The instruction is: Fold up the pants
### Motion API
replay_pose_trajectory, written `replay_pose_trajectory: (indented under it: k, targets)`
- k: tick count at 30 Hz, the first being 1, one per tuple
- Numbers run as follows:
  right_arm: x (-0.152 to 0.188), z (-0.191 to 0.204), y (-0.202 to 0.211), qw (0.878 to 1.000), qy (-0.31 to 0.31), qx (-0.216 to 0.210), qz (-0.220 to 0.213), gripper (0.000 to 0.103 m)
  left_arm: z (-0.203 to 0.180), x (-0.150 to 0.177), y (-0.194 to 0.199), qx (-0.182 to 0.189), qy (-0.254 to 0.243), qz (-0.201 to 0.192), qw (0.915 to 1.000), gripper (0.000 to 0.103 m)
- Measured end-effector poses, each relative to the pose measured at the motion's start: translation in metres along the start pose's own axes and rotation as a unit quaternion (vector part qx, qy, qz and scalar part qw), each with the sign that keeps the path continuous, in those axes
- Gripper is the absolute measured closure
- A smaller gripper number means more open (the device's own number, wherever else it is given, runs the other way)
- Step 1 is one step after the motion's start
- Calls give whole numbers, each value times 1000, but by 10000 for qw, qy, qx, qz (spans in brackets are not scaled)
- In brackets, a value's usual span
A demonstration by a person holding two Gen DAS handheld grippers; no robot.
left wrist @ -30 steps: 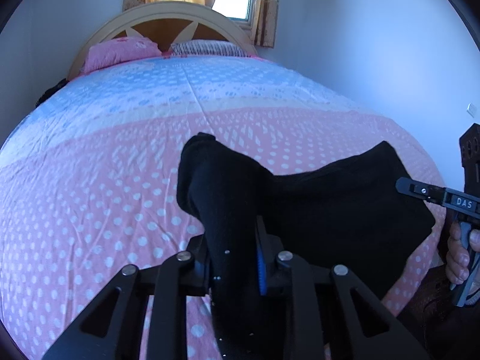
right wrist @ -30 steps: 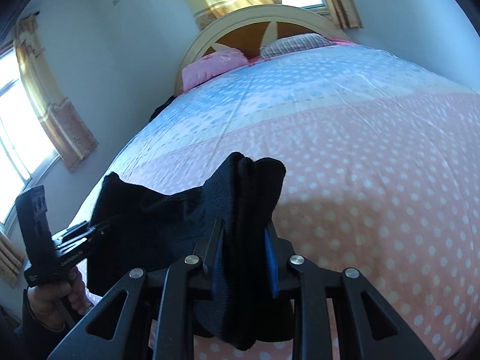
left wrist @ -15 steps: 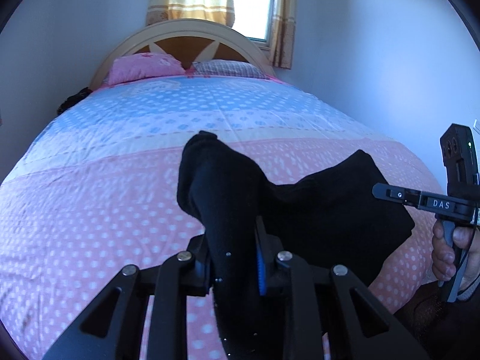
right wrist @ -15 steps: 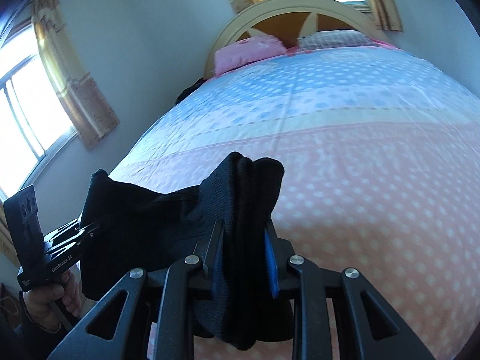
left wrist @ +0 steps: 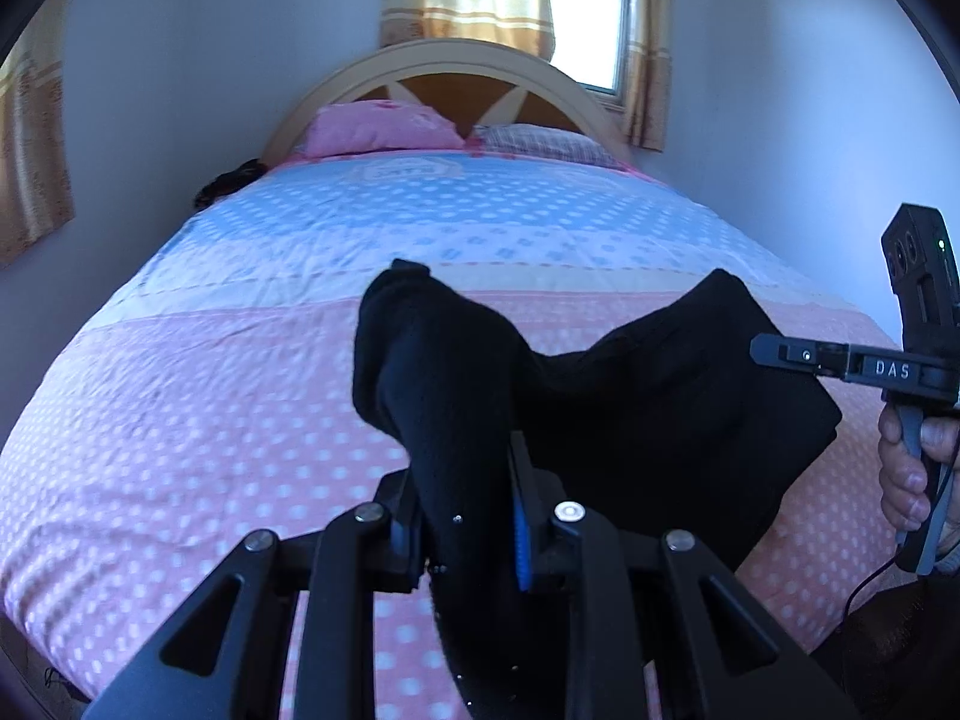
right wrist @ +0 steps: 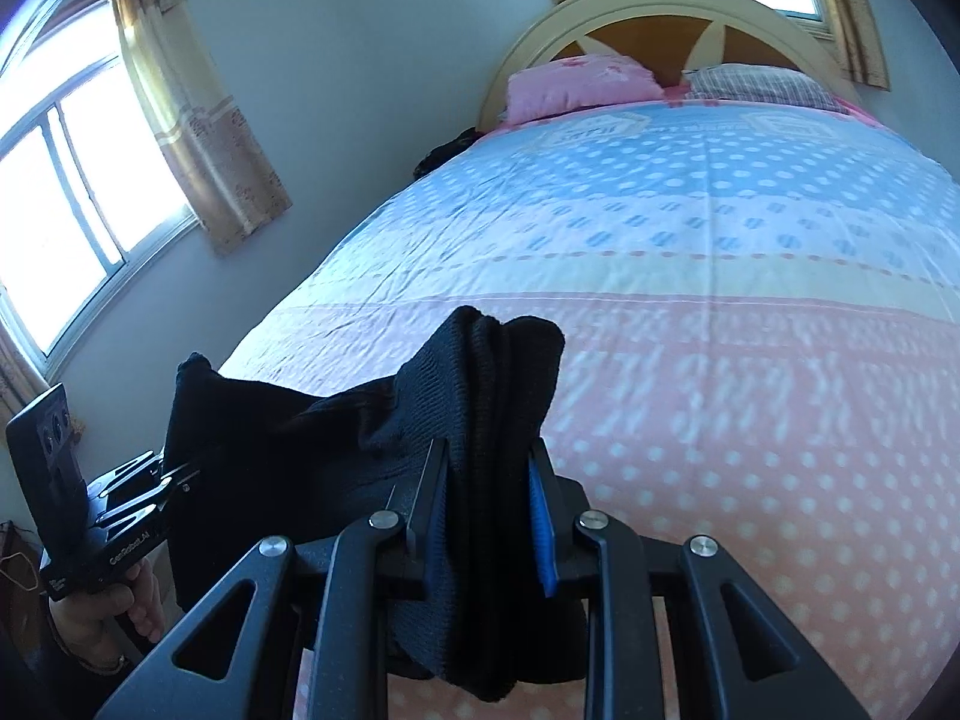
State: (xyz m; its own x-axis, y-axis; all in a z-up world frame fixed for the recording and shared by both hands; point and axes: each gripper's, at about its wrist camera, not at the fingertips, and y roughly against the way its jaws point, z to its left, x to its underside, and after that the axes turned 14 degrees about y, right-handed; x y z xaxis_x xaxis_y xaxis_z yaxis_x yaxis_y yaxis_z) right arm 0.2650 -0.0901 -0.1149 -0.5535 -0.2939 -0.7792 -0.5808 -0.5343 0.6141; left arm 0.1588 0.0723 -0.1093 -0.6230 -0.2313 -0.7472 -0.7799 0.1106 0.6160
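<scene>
Left wrist view: my left gripper (left wrist: 474,516) is clamped on a bunched end of the black pants (left wrist: 660,396), cloth sticking up past the fingers. My right gripper (left wrist: 774,354) shows at the right edge, pinching the other end, so the pants hang slung between the two, sagging in the middle, above the near pink end of the bed (left wrist: 210,420). Right wrist view confirms: right gripper (right wrist: 486,504) closed on a thick wad of several stacked layers, left gripper (right wrist: 150,486) at the far left on the other end. Judging progress: at least one fold looks made given the doubled layers, but nothing is laid down. Left to do, I think: lower onto the bed, flatten, make the final fold, release. Pink pillow (left wrist: 378,129) and headboard (left wrist: 456,60) far off.
</scene>
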Motion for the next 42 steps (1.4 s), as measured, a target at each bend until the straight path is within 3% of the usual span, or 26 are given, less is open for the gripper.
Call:
replay_pose_trajectory:
  k: [13, 29, 42]
  targets:
    - [-20, 35, -65, 9989, 166, -323, 310, 78, 57, -6, 6, -329, 387, -135, 9986, 81]
    - [-37, 55, -99, 9976, 321, -385, 481, 78, 106, 0, 3, -489, 794, -92, 9956, 81]
    - [-32, 47, -118, 9974, 190, -295, 632, 78, 121, 5, -7, -504, 874, 40, 9949, 81]
